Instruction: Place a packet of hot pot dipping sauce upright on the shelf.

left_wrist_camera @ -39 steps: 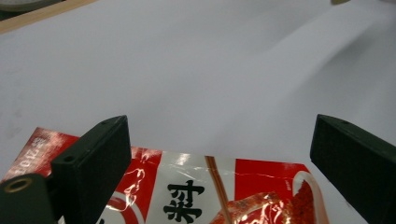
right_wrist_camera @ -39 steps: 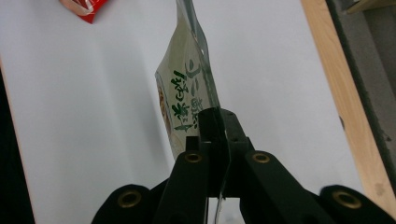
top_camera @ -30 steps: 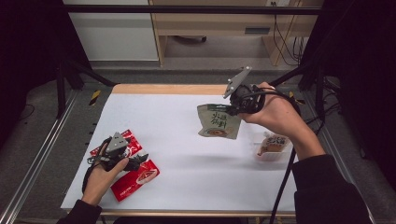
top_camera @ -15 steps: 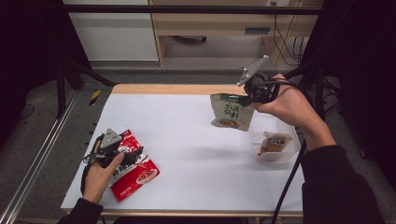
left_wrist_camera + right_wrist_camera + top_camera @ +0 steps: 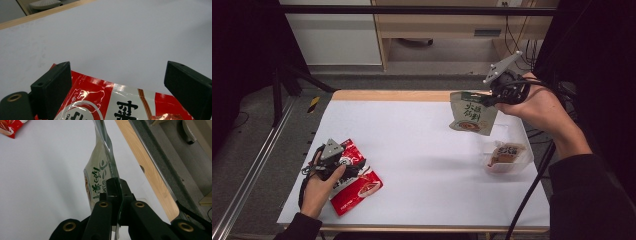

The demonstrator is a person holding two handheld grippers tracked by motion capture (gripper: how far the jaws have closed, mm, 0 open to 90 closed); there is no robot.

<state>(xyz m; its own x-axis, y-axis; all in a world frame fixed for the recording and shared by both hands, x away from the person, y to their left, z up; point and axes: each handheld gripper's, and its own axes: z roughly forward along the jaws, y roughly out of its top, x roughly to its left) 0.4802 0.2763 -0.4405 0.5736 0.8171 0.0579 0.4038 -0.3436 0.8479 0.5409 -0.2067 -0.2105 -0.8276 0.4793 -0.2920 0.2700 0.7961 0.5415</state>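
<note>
Since the earlier frames, the right gripper (image 5: pixel 492 101) had carried the green pouch (image 5: pixel 472 114) up and toward the far right corner of the white table (image 5: pixel 422 145), while the left gripper (image 5: pixel 343 169) had kept its place at the near left. The right gripper's jaws were clamped tight on the pouch's top edge, seen edge-on between them in the right gripper view (image 5: pixel 100 173), and the pouch hung clear of the tabletop near the wooden far edge (image 5: pixel 387 95). The left gripper's jaws stood wide apart over a red packet (image 5: pixel 112 102), not pressing on it; in the high view that red packet (image 5: pixel 357 187) lay flat beside the left hand (image 5: pixel 319 187). A clear tub (image 5: pixel 507 157) with a brown label sat on the table's right side, below the hanging pouch and apart from it.
</note>
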